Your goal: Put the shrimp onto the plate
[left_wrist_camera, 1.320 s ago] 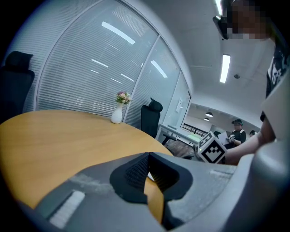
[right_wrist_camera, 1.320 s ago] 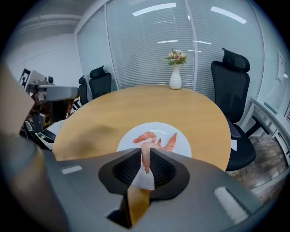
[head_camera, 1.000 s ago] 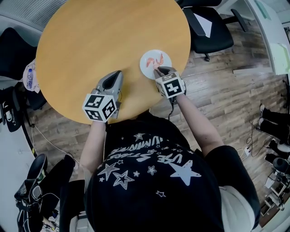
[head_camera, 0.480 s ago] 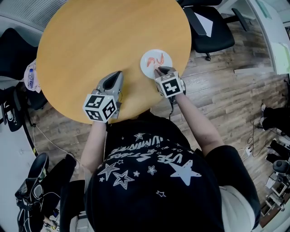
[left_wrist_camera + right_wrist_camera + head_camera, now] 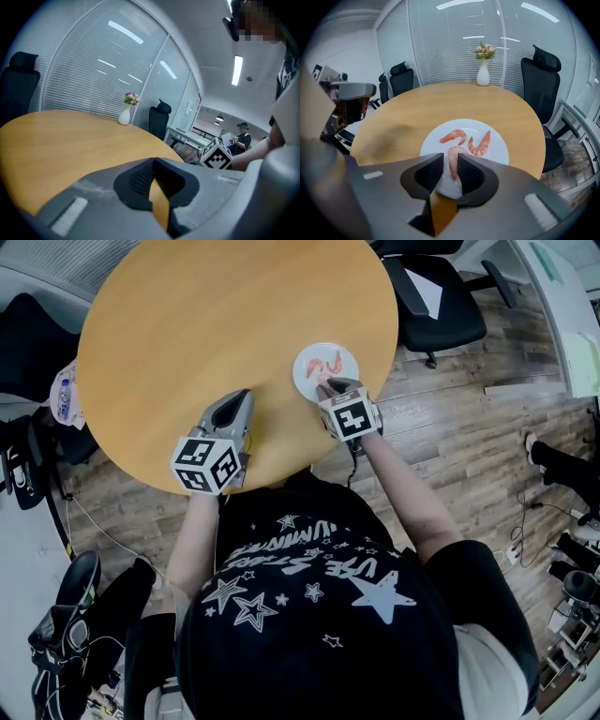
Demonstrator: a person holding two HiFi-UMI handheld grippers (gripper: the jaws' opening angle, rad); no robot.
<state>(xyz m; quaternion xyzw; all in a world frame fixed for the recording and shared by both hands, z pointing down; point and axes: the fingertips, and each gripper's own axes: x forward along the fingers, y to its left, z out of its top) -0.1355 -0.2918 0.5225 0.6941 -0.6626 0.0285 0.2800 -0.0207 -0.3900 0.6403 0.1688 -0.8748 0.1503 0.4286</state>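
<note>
A white plate (image 5: 325,367) (image 5: 499,140) sits near the right edge of the round wooden table (image 5: 216,315). Two pink shrimp (image 5: 453,136) (image 5: 480,144) lie on it. A third shrimp (image 5: 452,164) rests on the plate's near part, between the jaws of my right gripper (image 5: 325,386) (image 5: 450,159). Those jaws are opening, and a thin gap shows beside the shrimp. My left gripper (image 5: 241,397) (image 5: 153,163) hovers over bare table to the left of the plate. Its jaws are shut with nothing in them.
A white vase with flowers (image 5: 483,70) (image 5: 124,115) stands at the table's far side. Black office chairs (image 5: 431,296) (image 5: 543,84) ring the table. A water bottle (image 5: 61,395) lies off the table's left edge. A person (image 5: 241,138) sits far off.
Little differs in the head view: my right gripper stays at the plate's near rim, and my left gripper has not moved.
</note>
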